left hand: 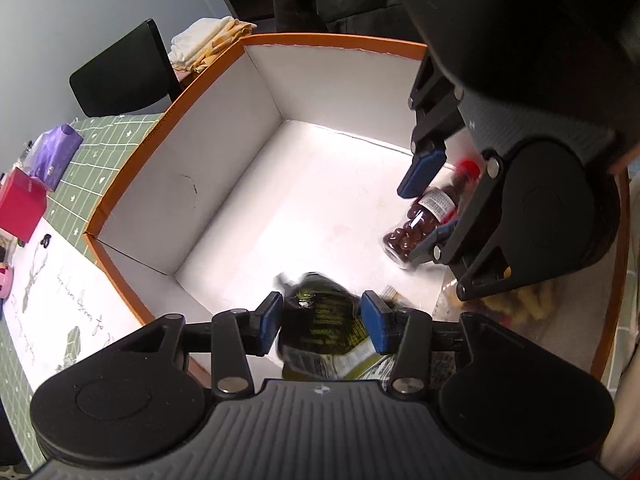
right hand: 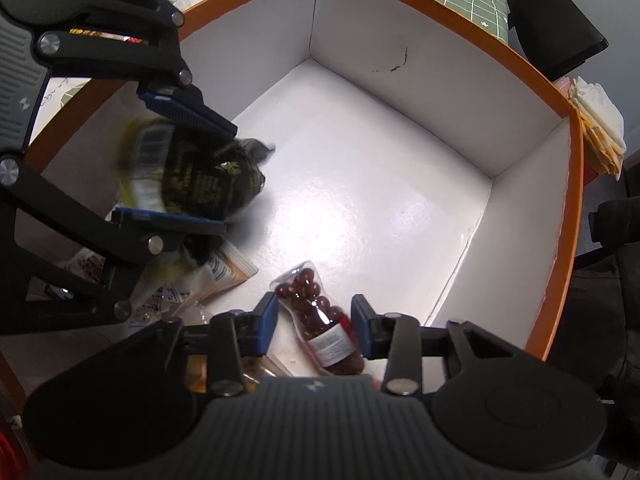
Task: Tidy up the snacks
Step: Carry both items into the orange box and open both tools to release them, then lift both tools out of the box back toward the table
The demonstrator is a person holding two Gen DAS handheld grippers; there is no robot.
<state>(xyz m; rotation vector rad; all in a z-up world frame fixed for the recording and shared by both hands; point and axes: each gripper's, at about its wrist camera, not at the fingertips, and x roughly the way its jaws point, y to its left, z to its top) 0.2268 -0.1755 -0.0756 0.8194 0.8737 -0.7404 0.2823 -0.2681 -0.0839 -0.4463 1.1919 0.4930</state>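
box [right hand: 400, 208]: several snacks already inside | left gripper [left hand: 320, 316]: jaws parted around dark bag [left hand: 324, 320], pads clear | right gripper [right hand: 314, 322]: jaws open astride jar [right hand: 316, 312] lying on box floor | left: pink and purple packs [left hand: 36, 176] still on surface [left hand: 112, 148]

Dark green snack pouch [left hand: 320, 320], blurred, sits inside the white, orange-rimmed box [left hand: 224, 184]. Clear red-capped bottle [right hand: 320, 320] of brown balls lies on the box floor.
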